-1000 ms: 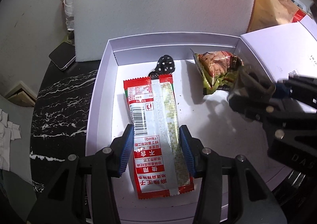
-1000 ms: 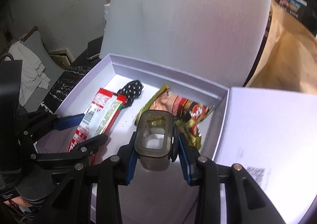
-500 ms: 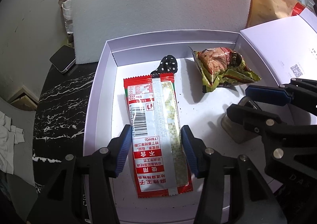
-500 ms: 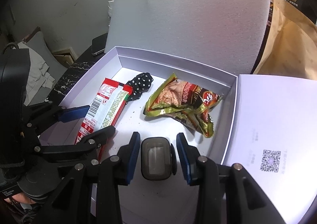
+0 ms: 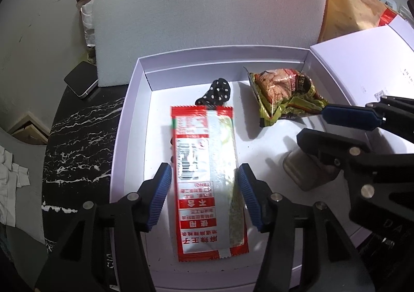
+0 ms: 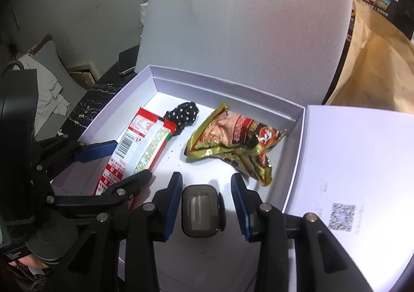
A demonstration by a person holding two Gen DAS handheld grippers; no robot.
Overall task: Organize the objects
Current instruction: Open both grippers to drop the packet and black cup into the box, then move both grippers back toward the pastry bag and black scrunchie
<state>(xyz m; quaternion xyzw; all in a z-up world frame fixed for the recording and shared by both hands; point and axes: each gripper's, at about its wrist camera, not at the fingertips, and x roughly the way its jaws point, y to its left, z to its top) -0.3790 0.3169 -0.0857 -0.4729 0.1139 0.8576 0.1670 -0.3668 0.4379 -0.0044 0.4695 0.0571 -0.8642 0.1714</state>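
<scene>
An open white box (image 5: 134, 100) holds a long red snack packet (image 5: 204, 157), a black dotted piece (image 5: 216, 92) and a crumpled green-gold snack bag (image 5: 279, 87). My left gripper (image 5: 204, 173) straddles the packet's middle. Its jaws are opening, and a thin gap shows at each blue pad. A small dark translucent case (image 6: 200, 210) rests on the box floor between the pads of my right gripper (image 6: 206, 180). Those jaws are opening too, clear of the case on both sides. The right wrist view shows the left gripper (image 6: 132, 160) around the packet (image 6: 139, 142).
A white foam board (image 5: 207, 7) stands behind the box. The box lid (image 6: 349, 162) with a QR code lies to the right. A phone (image 5: 80, 82) lies on the black marbled table (image 5: 77, 142) at the left. A brown paper bag (image 5: 349, 12) sits at the back right.
The right gripper brought the dark case down onto the box floor, then parted its jaws from it. The left jaws widened off the red packet.
</scene>
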